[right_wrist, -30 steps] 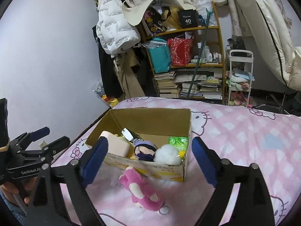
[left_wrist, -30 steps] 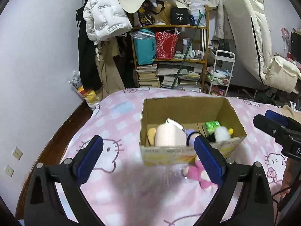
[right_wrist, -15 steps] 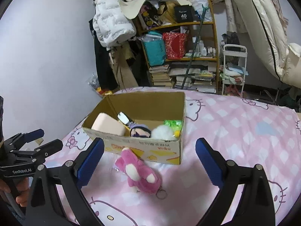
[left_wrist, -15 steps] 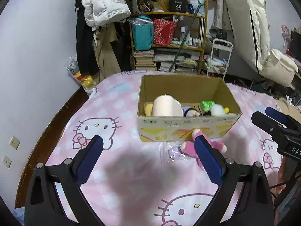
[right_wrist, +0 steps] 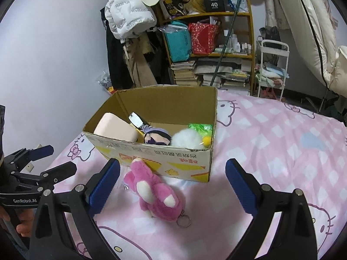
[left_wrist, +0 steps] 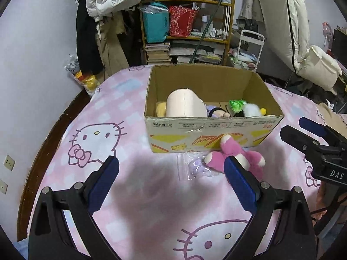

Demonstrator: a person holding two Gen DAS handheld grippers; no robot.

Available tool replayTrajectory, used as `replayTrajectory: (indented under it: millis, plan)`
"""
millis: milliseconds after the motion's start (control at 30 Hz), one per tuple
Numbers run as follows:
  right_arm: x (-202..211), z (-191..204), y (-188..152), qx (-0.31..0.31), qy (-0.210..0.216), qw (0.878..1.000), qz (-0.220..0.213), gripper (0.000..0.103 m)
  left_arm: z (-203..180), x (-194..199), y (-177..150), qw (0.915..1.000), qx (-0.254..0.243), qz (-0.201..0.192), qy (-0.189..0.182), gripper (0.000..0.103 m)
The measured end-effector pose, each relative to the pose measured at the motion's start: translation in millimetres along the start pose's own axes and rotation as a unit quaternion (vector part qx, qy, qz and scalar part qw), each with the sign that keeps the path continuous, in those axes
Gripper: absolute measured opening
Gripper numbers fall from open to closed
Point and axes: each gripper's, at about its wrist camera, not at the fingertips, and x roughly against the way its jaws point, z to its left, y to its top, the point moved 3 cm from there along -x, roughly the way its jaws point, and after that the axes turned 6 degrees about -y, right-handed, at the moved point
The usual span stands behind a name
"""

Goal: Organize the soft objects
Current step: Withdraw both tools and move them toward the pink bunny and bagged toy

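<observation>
Pink bedsheet (right_wrist: 271,143) bears cardboard box (left_wrist: 208,138) (printed "450g"), pink plush (right_wrist: 156,197) alongside.

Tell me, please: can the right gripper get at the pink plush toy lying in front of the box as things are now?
Probably yes. The pink plush toy lies on the bedsheet outside the cardboard box, just ahead of the right gripper, whose jaws stand wide open. Nothing covers it; only the box wall stands close behind its head.
</observation>
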Motion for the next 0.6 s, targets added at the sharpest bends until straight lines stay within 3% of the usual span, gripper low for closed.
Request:
replayTrajectory:
  millis: [600]
  plan:
    - [-49.0,-0.9,-11.4,-0.006,0.003,0.998,0.064,0.102,7.6,-57.4,-8.6,0.9978,-0.002,0.066,-0.004,0.096]
